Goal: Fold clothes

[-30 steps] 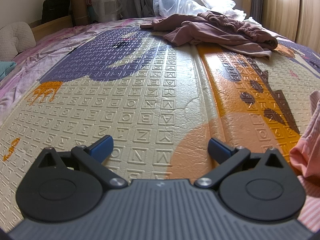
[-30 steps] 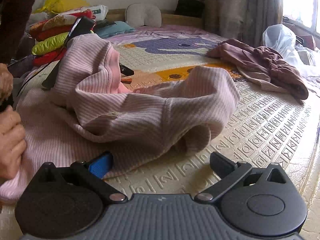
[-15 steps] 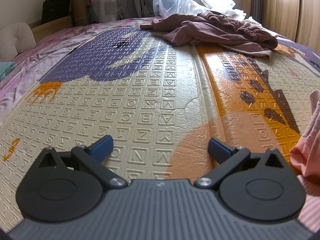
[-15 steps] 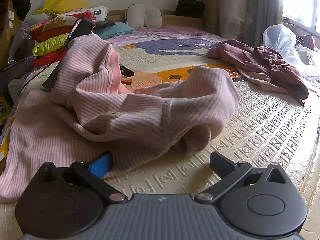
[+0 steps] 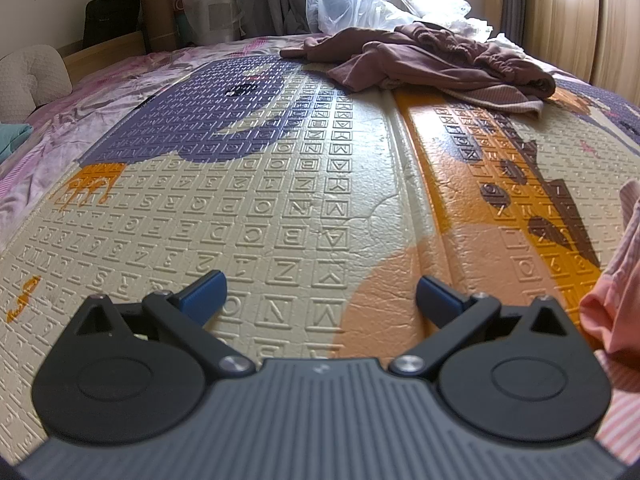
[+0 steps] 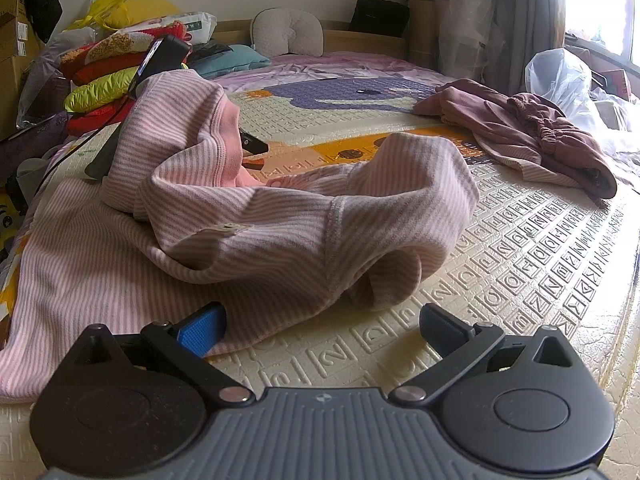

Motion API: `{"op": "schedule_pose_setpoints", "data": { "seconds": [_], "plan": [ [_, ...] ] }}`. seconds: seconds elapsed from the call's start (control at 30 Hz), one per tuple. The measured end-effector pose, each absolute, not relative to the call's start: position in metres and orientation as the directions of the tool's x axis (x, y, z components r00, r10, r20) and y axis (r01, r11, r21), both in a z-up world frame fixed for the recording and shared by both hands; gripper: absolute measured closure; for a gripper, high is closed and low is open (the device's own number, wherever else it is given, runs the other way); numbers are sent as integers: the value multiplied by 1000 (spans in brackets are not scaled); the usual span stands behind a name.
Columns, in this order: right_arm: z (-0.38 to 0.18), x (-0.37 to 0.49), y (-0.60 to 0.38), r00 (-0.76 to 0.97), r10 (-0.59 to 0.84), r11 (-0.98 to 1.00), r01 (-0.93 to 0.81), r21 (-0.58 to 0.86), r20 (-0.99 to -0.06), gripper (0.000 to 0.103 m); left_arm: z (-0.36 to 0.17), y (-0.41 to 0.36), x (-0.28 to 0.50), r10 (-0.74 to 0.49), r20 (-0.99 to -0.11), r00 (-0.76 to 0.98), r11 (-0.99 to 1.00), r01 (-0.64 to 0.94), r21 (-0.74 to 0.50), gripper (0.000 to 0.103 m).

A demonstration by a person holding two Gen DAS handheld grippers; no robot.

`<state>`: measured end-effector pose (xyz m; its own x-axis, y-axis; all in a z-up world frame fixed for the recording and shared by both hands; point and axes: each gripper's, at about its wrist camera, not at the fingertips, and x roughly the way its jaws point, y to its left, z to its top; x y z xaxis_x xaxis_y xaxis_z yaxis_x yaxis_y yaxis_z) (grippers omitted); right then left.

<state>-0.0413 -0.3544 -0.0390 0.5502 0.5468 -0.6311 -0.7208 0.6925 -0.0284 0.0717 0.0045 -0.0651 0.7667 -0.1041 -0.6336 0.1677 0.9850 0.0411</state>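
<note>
Underneath everything, the alphabet play mat (image 6: 532, 264) is covering the bed and serving as the folding surface. On it the pink striped garment (image 6: 248, 240) is lying crumpled, a rumpled heap with one flat panel spreading toward the mat's near left edge and a sleeve or cuff curling open at the front. Farther across the mat from that garment, well apart, a mauve garment (image 6: 532, 136) is sitting bunched near a white plastic bag (image 6: 560, 76). The right gripper (image 6: 320, 328) is resting low just in front of the pink heap, fingers spread wide and holding nothing, its blue pad (image 6: 200, 328) just at the hem. The left gripper (image 5: 320, 296) is hovering over bare mat beside the pink cloth (image 5: 612, 300), likewise spread and empty.

Judging by this, the garment is waiting to be flattened first. Doing it well probably means pinching a single layer at the hem and a shoulder, pulling outward evenly, and smoothing the bunched middle before any fold.
</note>
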Motion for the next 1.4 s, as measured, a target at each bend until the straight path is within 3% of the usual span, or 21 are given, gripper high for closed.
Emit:
{"op": "schedule_pose_setpoints", "data": {
  "seconds": [0.73, 1.4],
  "plan": [
    [-45, -46, -363, 573, 584, 691, -722, -17, -575, 0, -65, 5, 72, -105, -633, 767, 985, 168, 41, 0],
    [-41, -44, -358, 562, 561, 694, -720, -25, -608, 0, -65, 5, 72, -104, -633, 767, 985, 168, 41, 0]
  ]
}}
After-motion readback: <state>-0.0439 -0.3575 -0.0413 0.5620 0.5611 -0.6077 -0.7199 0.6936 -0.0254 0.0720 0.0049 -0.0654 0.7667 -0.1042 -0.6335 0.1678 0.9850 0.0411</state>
